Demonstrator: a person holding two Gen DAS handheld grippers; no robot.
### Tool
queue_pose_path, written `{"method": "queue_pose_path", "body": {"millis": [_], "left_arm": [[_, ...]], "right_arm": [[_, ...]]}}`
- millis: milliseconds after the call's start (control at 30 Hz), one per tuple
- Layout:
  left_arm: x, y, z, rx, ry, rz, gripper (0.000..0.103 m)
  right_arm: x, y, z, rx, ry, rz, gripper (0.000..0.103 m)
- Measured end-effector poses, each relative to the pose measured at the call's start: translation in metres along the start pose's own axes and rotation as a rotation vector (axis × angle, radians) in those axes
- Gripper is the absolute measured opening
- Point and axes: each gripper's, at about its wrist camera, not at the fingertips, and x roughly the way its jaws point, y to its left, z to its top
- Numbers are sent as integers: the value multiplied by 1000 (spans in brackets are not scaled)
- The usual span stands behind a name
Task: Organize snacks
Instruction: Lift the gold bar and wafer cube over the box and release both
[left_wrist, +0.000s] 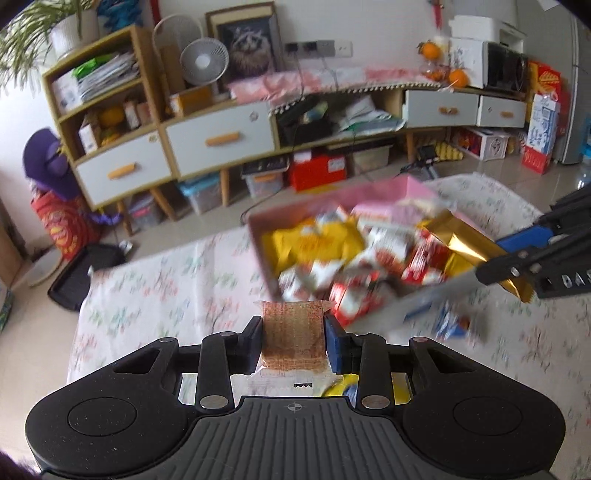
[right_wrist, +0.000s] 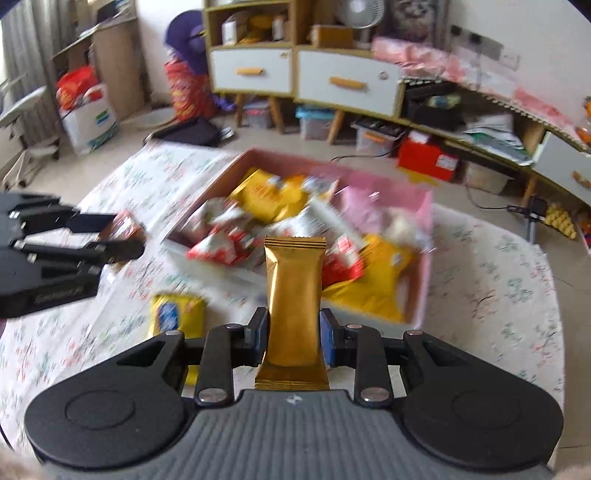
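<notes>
A pink box (left_wrist: 258, 236) full of yellow, red and white snack packets stands on the floral-cloth table; it also shows in the right wrist view (right_wrist: 424, 258). My left gripper (left_wrist: 294, 334) is shut on a clear-wrapped brown cracker pack (left_wrist: 293, 332), just short of the box's near-left corner. My right gripper (right_wrist: 293, 332) is shut on a gold foil snack bar (right_wrist: 294, 299), held over the box's near edge. The bar (left_wrist: 465, 243) and the right gripper (left_wrist: 524, 262) show at the right of the left wrist view. The left gripper (right_wrist: 110, 236) shows at the left of the right wrist view.
A yellow and blue packet (right_wrist: 177, 314) lies on the table (right_wrist: 498, 295) in front of the box, and a blue packet (left_wrist: 452, 325) lies near the box's corner. A long sideboard with drawers (left_wrist: 221, 140) and floor clutter stand behind the table.
</notes>
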Motion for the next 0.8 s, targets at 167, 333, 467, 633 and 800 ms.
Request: {"method": "queue_pose_path", "body": {"millis": [167, 333, 467, 633, 800], "left_arm": [[24, -10, 31, 15, -23, -23, 32], [54, -16, 51, 29, -27, -32, 32], [77, -19, 66, 26, -22, -43, 32], [101, -28, 79, 18, -23, -70, 32], [119, -39, 81, 36, -18, -70, 33]], "right_arm": [[7, -24, 27, 48, -42, -25, 26], [34, -44, 45, 89, -25, -58, 26], [58, -60, 50, 148, 10, -66, 26], [74, -75, 51, 188, 23, -81, 26], [73, -79, 57, 201, 12, -76, 29]]}}
